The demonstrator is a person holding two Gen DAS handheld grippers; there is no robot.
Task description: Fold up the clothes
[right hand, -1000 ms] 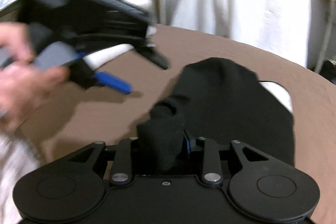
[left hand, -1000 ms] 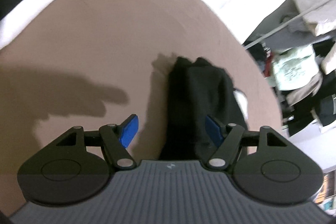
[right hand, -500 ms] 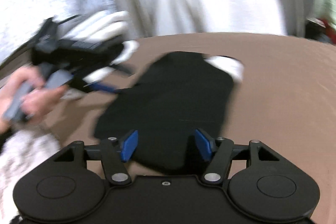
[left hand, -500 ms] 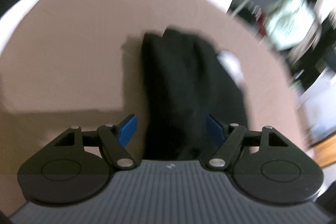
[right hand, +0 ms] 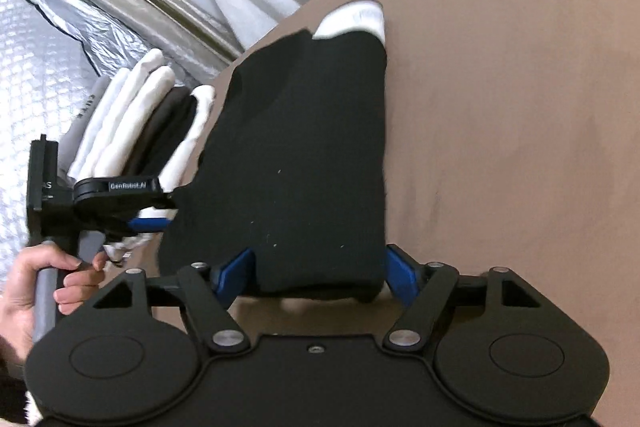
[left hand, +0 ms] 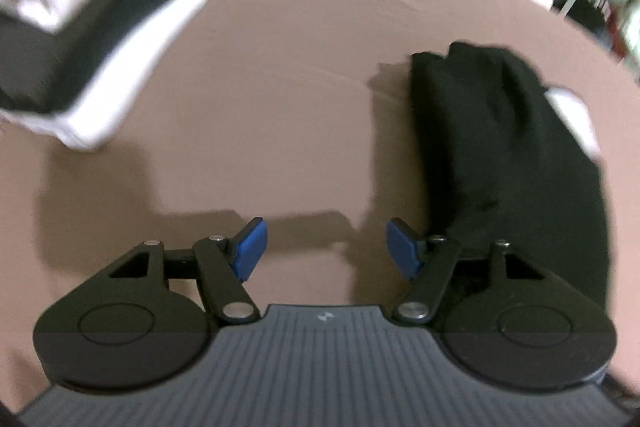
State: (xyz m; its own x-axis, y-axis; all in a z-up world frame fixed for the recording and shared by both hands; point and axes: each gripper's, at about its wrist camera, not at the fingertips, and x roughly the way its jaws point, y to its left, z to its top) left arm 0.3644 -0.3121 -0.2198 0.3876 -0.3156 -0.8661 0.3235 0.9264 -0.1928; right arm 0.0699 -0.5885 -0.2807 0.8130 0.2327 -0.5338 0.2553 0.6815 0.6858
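A folded black garment [right hand: 304, 155] lies flat on the brown table [right hand: 520, 147], with a white piece [right hand: 356, 19] sticking out at its far end. My right gripper [right hand: 318, 275] straddles the garment's near edge; its jaws are opening and the blue pads stand off the cloth. My left gripper [left hand: 326, 249] is open over bare table, nothing between its fingers, and the black garment [left hand: 500, 147] lies just to its right. In the right wrist view the left gripper [right hand: 164, 213] hovers at the garment's left edge, held by a hand [right hand: 36, 283].
A stack of folded white, brown and black clothes [right hand: 140, 123] sits beside the garment on the left, also seen as the stack [left hand: 100, 7]. White curtain and silver foil sheeting [right hand: 48, 67] lie beyond the table edge. Clutter [left hand: 600, 7] stands off the table's far right.
My right gripper let go of the bunched black cloth, widened, rolled and dropped to the garment's near edge. My left gripper slid off the garment, which now lies to its right.
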